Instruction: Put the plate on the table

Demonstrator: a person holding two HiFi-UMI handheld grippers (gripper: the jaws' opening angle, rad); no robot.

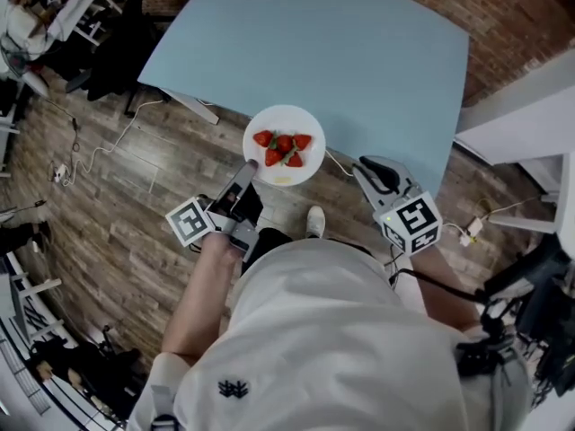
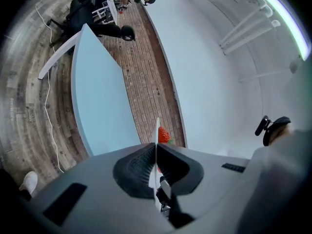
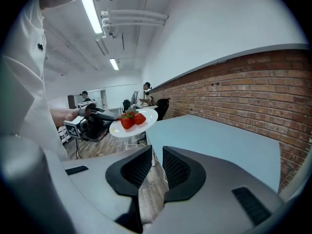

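You are pinching the thin rim of the round white plate [image 1: 284,145] in your left hand-held gripper [image 1: 249,168]. The plate is hanging in the air over the near edge of the smooth pale-blue surface [image 1: 341,61], not yet resting on it. Carry it level and further inward, because the strawberries [image 1: 283,148] are sitting loose on slick glaze. Your right hand-held gripper [image 3: 156,165] is slightly spread and holding nothing.

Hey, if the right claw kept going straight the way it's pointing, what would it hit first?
Most likely the near edge of the blue table, just ahead of the empty right claw, though depth is hard to judge here.
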